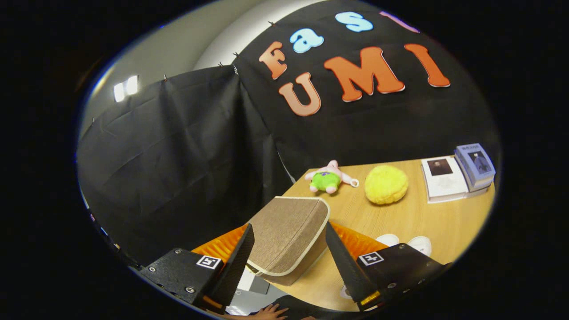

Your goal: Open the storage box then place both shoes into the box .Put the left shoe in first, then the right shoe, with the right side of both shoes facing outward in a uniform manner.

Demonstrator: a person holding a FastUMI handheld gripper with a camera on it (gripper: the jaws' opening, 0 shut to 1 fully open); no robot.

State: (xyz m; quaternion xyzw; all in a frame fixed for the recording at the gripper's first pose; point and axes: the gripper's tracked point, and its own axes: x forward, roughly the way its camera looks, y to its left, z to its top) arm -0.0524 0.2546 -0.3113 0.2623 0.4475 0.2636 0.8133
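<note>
The storage box (286,231) is brown woven fabric with cream piping and stands on the wooden table (413,218) near its corner, lid down. My gripper (289,226) is open above it, and the box top shows in the wide gap between the two fingers. I cannot tell whether the fingers touch the box's sides. The white toes of two shoes, one (387,239) beside the other (421,244), peek out just beyond the right finger; the rest of them is hidden behind the gripper body.
Beyond the box lie a pink and green plush toy (328,178), a fluffy yellow ball (386,184) and two books (458,173) at the table's far side. A person's hand (270,312) shows below the table edge, under the gripper.
</note>
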